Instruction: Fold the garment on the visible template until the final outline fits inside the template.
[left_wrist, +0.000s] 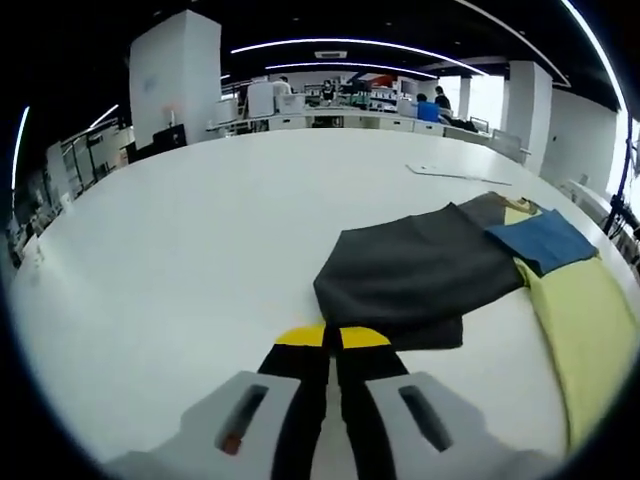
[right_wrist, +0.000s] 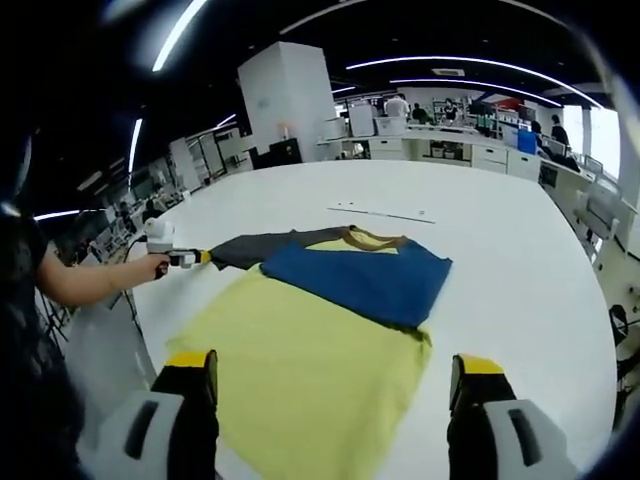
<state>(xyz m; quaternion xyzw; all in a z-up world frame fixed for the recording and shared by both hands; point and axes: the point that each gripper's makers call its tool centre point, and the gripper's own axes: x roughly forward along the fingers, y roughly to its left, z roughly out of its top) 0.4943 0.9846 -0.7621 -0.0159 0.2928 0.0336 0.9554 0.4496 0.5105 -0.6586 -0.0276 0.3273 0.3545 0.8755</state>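
A colour-block shirt lies flat on the white table (right_wrist: 500, 260). It has a yellow body (right_wrist: 300, 350), a blue panel (right_wrist: 360, 280) across the upper part and a grey sleeve (right_wrist: 245, 247) stretched out to the left. In the left gripper view the grey sleeve (left_wrist: 420, 265) spreads just beyond my left gripper (left_wrist: 333, 337), whose yellow-tipped jaws are shut on its end. The blue panel (left_wrist: 545, 240) and yellow body (left_wrist: 585, 320) lie at the right. My left gripper (right_wrist: 203, 257) is at the sleeve tip, held by a person's hand. My right gripper (right_wrist: 335, 372) is wide open above the yellow hem.
A thin flat white strip (right_wrist: 380, 212) lies on the table beyond the shirt, also the white strip (left_wrist: 455, 172). A person's arm (right_wrist: 90, 280) reaches in from the left table edge. Desks, a white pillar (right_wrist: 290, 100) and people stand far behind.
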